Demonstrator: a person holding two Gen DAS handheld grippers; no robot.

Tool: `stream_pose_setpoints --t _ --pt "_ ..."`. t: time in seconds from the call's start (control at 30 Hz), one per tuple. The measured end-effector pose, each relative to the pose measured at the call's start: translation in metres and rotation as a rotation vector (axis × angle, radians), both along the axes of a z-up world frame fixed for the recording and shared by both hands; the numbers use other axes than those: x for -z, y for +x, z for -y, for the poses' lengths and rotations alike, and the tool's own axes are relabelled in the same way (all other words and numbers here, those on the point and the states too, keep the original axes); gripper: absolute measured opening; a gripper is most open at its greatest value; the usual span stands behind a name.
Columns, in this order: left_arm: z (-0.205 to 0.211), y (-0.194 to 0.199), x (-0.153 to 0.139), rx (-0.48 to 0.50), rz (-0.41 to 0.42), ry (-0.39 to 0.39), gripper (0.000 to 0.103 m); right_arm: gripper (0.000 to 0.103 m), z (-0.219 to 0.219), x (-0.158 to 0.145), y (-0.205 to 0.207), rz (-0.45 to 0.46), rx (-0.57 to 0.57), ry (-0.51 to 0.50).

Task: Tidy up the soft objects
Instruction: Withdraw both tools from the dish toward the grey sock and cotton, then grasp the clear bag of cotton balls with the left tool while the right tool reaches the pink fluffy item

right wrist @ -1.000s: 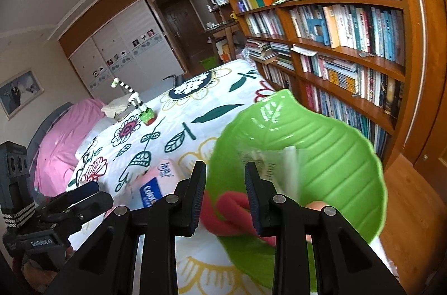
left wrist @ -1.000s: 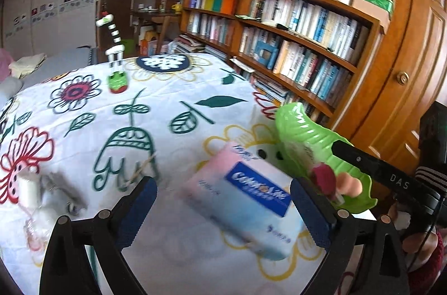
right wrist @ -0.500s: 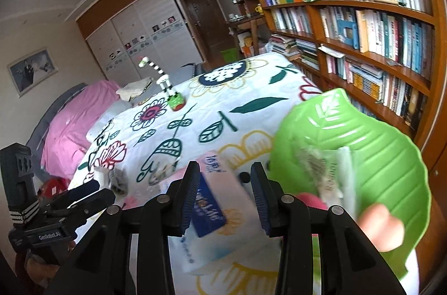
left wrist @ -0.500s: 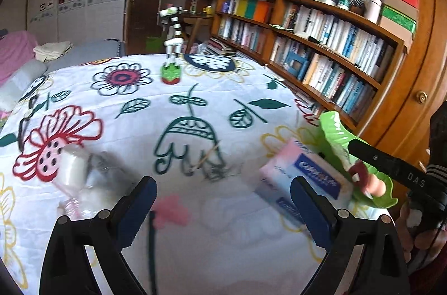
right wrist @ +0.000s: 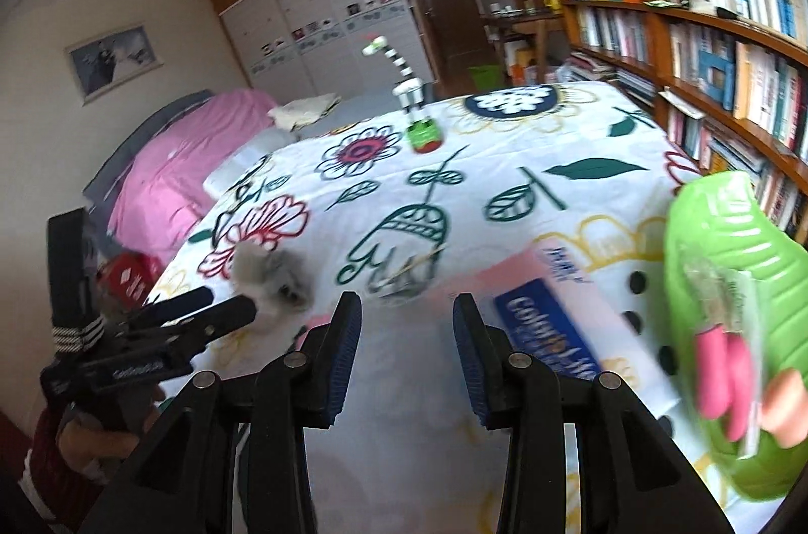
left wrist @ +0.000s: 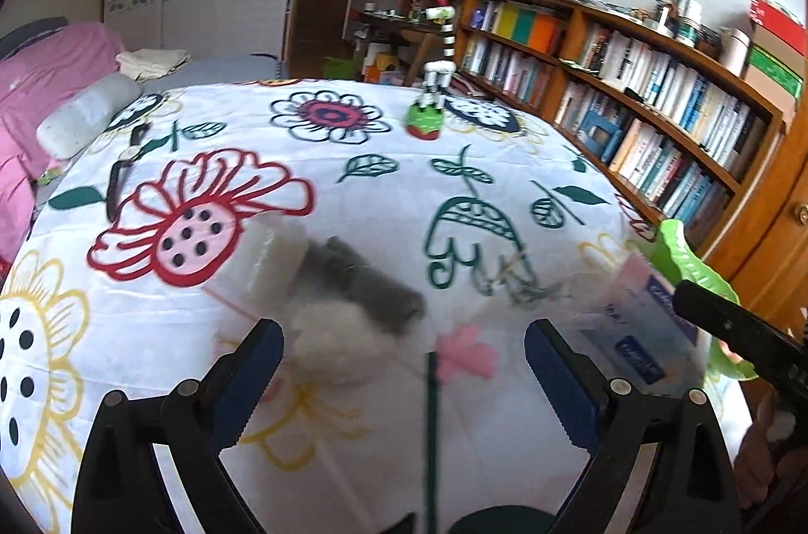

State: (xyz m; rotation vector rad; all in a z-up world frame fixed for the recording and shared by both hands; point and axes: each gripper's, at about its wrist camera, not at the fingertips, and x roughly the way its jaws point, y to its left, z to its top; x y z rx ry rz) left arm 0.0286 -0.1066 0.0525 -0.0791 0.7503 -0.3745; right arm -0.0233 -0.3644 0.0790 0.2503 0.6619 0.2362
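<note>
Both held low over the floral quilt (left wrist: 363, 185): left gripper (left wrist: 404, 357) spread wide before the fuzzy grey-white plush (left wrist: 353, 286), right gripper (right wrist: 406, 332) parted, holding nothing.

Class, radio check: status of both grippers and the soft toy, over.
Left gripper open, empty, toy just ahead. Right gripper open, empty, beside tissue pack. Green tray holds pink items. Nothing blocking the toy.

A bed with a floral quilt (left wrist: 353, 190) carries a grey-and-white fluffy toy (left wrist: 348, 296) at centre, a tissue pack (right wrist: 550, 327), a green leaf tray (right wrist: 727, 241) at right, and a striped giraffe toy (left wrist: 429, 114) near the top
</note>
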Motion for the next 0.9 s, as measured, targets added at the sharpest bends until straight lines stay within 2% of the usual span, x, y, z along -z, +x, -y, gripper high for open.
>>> stream_pose_setpoints --t 0.17,0.3,0.53,0.57,0.6,0.67,0.77,0.9 --pt "-0.016 0.005 0.009 -0.038 -0.009 0.0 0.096 0.039 -0.017 0.005 0.0 -0.015 -0.043 -0.009" --pt "-0.021 0.01 0.016 -0.044 -0.018 0.004 0.074 0.039 -0.027 0.009 0.003 -0.029 -0.063 -0.013" --pt "-0.016 0.022 0.03 -0.009 -0.054 0.02 0.073 0.039 -0.038 0.014 0.004 -0.05 -0.091 -0.017" --pt "-0.016 0.023 0.031 -0.009 -0.057 0.019 0.071 0.039 -0.04 0.015 0.003 -0.055 -0.096 -0.017" --pt "-0.015 0.026 0.033 -0.011 -0.063 0.017 0.057 0.039 -0.042 0.017 0.003 -0.063 -0.102 -0.016" --pt "-0.015 0.028 0.035 -0.013 -0.068 0.013 0.044 0.039 -0.046 0.021 0.002 -0.078 -0.115 -0.018" --pt "-0.018 0.028 0.037 -0.003 -0.084 -0.009 0.04 0.039 -0.052 0.027 0.0 -0.099 -0.135 -0.022" --pt "-0.025 0.021 0.028 -0.008 -0.052 -0.038 0.038 0.039 -0.059 0.036 -0.002 -0.139 -0.158 -0.007"
